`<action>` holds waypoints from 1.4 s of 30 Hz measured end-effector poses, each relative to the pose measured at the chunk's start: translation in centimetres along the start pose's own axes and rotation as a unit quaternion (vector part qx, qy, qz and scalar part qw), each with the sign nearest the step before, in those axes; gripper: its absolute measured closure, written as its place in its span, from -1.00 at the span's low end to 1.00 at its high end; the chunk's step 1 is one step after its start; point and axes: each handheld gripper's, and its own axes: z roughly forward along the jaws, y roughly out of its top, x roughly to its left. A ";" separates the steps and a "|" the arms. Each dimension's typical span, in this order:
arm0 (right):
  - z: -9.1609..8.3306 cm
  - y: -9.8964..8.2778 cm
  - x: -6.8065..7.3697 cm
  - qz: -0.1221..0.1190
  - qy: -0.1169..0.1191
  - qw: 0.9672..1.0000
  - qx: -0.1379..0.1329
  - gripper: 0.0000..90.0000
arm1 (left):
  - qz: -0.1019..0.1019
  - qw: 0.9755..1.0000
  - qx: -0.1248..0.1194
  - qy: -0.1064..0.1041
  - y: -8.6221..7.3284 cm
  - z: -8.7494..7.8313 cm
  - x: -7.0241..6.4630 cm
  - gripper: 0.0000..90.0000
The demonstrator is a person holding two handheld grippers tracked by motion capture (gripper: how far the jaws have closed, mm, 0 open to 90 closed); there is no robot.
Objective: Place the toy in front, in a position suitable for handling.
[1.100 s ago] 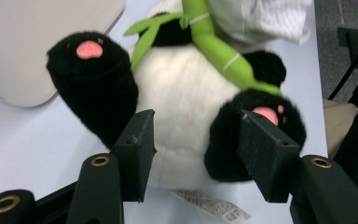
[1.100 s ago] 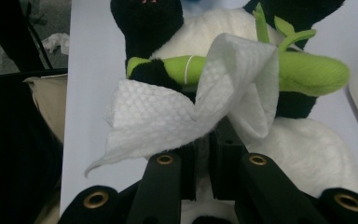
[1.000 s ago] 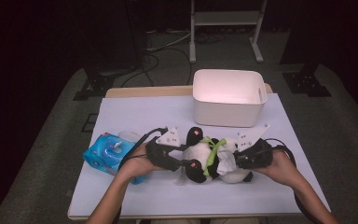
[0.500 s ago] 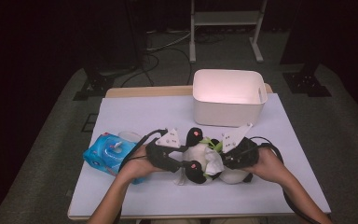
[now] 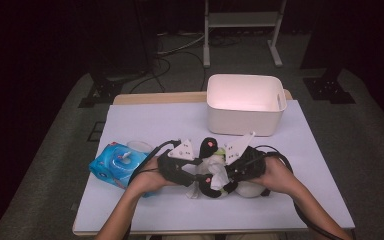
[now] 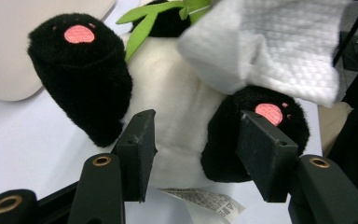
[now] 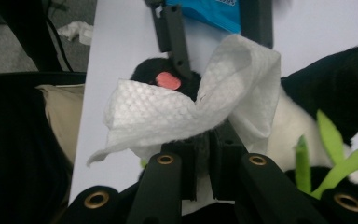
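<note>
1. Panda plush (image 6: 177, 93), lying on the white tabletop (image 5: 155, 125) in front of the white bin (image 5: 245, 102), between both hands
2. Left tool (image 6: 193, 154): jaws clamped on the panda's lower leg, the one with the pink paw pad (image 6: 269, 113); its far side is hidden by the right pad
3. Right tool (image 7: 203, 154): jaws clenched on a white wipe (image 7: 186, 109), pressed against the plush; the pinch point is buried in folds
4. Sewn-in label (image 6: 205, 201) under the panda: print too small to read
5. Blue wipe pack (image 5: 117, 165) at the left, partly covered by the left hand; lettering illegible
6. Green leaf trim (image 7: 331, 154), cut off at the frame edge
</note>
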 end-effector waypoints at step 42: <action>0.0 0.9 -2.3 0.031 -0.014 0.999 0.018 0.83 | 0.003 1.000 0.008 -0.011 0.1 0.9 -0.9 -0.03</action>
